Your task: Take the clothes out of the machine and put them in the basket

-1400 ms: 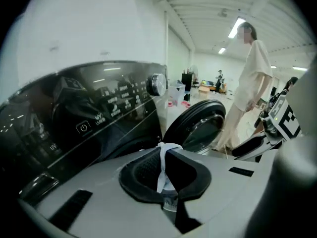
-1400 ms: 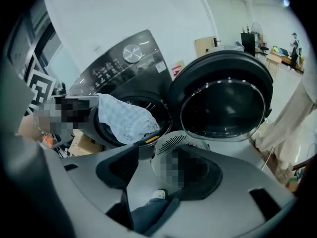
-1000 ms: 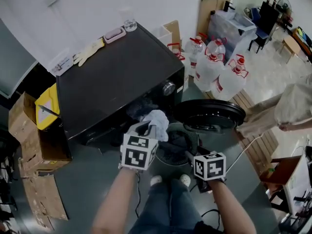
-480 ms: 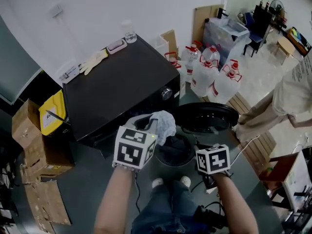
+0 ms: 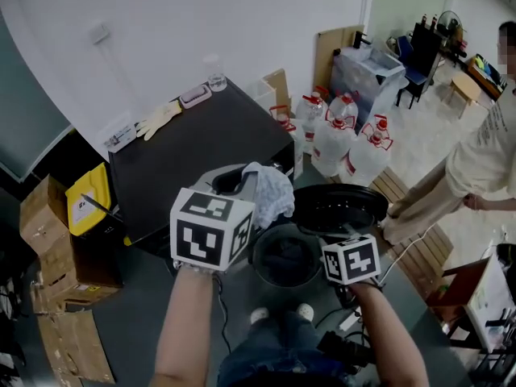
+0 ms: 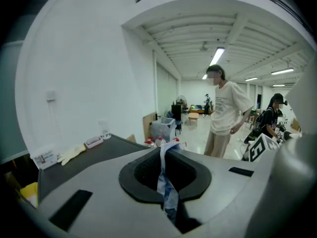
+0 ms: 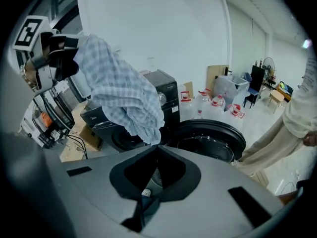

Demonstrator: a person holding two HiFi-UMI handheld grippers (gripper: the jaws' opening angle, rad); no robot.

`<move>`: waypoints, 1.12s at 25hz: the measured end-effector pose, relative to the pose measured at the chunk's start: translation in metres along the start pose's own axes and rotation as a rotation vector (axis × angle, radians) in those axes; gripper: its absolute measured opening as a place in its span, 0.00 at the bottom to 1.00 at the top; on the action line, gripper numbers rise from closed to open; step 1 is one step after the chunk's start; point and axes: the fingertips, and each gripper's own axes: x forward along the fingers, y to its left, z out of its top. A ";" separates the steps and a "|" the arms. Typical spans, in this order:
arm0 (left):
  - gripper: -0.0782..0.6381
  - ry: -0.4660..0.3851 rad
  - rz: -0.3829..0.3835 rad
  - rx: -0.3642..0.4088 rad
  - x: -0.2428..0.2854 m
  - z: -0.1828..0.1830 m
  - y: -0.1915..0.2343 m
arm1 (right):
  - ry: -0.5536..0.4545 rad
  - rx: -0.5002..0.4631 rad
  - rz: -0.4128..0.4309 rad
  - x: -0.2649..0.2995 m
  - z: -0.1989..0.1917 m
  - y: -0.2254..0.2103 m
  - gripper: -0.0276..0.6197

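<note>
Beyond and below the left claw (image 6: 165, 155) stands the washing machine (image 5: 193, 156), a boxy black cabinet with a flat, glossy top. Its round door (image 5: 339, 208), a dark dished disc with a thick rim, hangs open just ahead of the right claw (image 7: 155, 150). Below and between the two claws sits the basket (image 5: 260, 252), a round tub with a slatted wall and a dark heap of fabric inside. The checked cloth (image 7: 124, 93), a thin pale woven piece, soft and crumpled, is out of the machine. It droops in loose folds from the left claw's tips, above the basket's far edge. The left claw is pressed together on a narrow pleat of it. The right claw's jaws have just been closing and now meet tip to tip. A dark bluish sliver shows deep in their throat, possibly fabric, though the view is too dim to be sure. Far past the left claw, a limp cream rubber glove (image 5: 161, 118) lies flat on the machine's top
</note>
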 end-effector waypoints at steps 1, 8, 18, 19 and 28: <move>0.12 -0.023 0.002 0.004 -0.003 0.011 0.001 | -0.007 -0.004 -0.003 -0.001 0.004 0.000 0.05; 0.12 -0.153 0.001 0.037 -0.027 0.072 -0.001 | -0.043 -0.013 -0.032 -0.013 0.022 -0.008 0.05; 0.12 -0.064 -0.148 0.058 -0.002 0.042 -0.051 | -0.028 0.045 -0.053 -0.013 0.006 -0.025 0.05; 0.12 -0.042 -0.167 0.051 0.004 0.033 -0.058 | -0.024 0.049 -0.053 -0.012 0.003 -0.026 0.05; 0.12 0.183 -0.271 -0.042 0.054 -0.071 -0.098 | 0.020 0.096 -0.037 0.001 -0.025 -0.032 0.05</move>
